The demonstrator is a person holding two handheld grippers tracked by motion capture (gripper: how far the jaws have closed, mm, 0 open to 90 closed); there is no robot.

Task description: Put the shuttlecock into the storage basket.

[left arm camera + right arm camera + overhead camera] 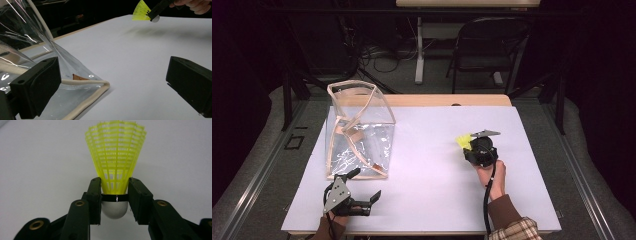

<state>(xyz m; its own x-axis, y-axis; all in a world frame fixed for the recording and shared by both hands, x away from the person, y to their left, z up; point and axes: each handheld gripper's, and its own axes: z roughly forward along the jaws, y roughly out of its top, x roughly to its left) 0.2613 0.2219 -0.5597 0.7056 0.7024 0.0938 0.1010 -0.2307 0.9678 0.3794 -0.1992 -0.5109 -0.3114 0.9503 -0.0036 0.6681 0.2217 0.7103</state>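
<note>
My right gripper (114,193) is shut on a yellow shuttlecock (115,152), its pads clamped just above the white cork, with the skirt pointing away over the white sheet. From above, that shuttlecock (464,141) sticks out to the left of the right gripper (473,149) at the table's right of centre. The left gripper view catches the shuttlecock (141,11) far off, lifted off the sheet. My left gripper (368,186) rests near the front left edge, open with nothing between its jaws. A clear plastic bag (357,131) with beige trim stands open just beyond it; its near corner (100,83) lies beside the left jaw.
A white sheet (432,170) covers the wooden table (447,100). Beyond the table stand a dark folding chair (489,45), a table leg (419,50) and tangled cables on the floor.
</note>
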